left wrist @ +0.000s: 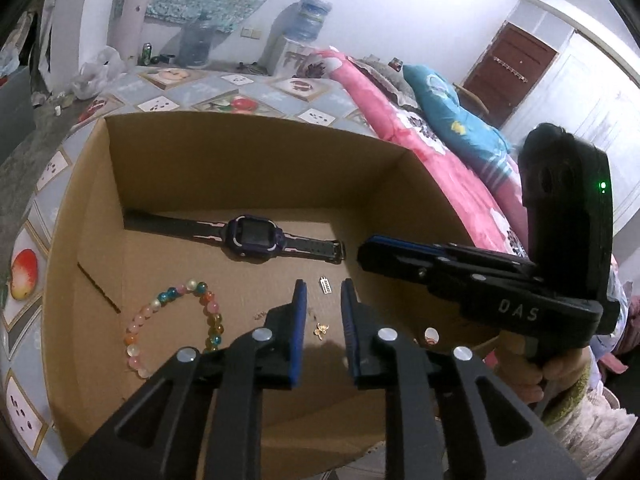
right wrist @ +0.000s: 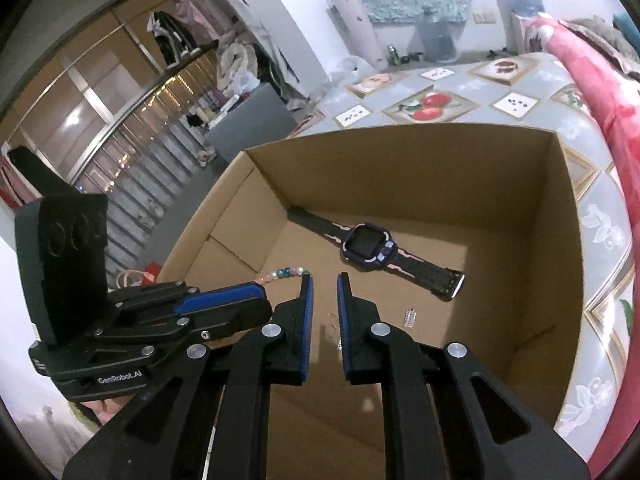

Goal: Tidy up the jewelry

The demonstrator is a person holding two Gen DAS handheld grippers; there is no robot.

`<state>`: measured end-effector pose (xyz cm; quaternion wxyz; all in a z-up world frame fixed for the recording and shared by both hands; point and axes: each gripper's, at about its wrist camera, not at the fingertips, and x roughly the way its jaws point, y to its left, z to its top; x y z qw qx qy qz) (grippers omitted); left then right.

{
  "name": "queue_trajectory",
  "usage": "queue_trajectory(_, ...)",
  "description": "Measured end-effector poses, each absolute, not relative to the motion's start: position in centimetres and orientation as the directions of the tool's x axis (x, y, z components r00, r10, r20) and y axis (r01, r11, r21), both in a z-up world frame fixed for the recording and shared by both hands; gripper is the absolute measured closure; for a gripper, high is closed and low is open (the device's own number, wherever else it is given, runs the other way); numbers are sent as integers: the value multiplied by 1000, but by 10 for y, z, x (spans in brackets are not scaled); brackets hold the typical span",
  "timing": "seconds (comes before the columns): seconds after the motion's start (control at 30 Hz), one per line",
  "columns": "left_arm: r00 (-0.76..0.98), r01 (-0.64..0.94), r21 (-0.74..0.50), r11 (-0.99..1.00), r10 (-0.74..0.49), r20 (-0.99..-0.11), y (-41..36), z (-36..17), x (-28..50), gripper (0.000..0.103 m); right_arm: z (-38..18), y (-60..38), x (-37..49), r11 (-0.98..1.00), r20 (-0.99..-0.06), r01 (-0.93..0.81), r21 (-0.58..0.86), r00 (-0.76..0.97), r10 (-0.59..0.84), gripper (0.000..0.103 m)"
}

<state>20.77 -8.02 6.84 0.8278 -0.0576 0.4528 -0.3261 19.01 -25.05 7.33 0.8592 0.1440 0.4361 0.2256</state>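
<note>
While both grippers hover over the box (left wrist: 248,152), nothing is held: the left gripper (left wrist: 323,304) and right gripper (right wrist: 325,300) each show a narrow empty gap. Watch (left wrist: 256,238), bead bracelet (left wrist: 176,324), silver charm (left wrist: 326,285) and gold earring (left wrist: 321,330) lie on the box floor. Judged step: choosing a piece; the earring, between the left fingers, would call for a descent and precise pinch.
</note>
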Motion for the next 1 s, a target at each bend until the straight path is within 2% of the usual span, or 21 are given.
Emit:
queue_trajectory(0.43, 468, 489, -356, 796, -584, -664, -68, 92, 181, 86, 98, -275, 155, 848, -611, -243, 471, 603, 513, 88)
queue_trajectory(0.87, 559, 534, -289, 795, -588, -585, -41, 114, 104, 86, 107, -288, 66, 835, -516, -267, 481, 685, 515, 81)
queue_trajectory(1.0, 554, 557, -284, 781, -603, -574, -36, 105, 80, 86, 99, -279, 33, 842, -523, -286, 458, 679, 515, 80)
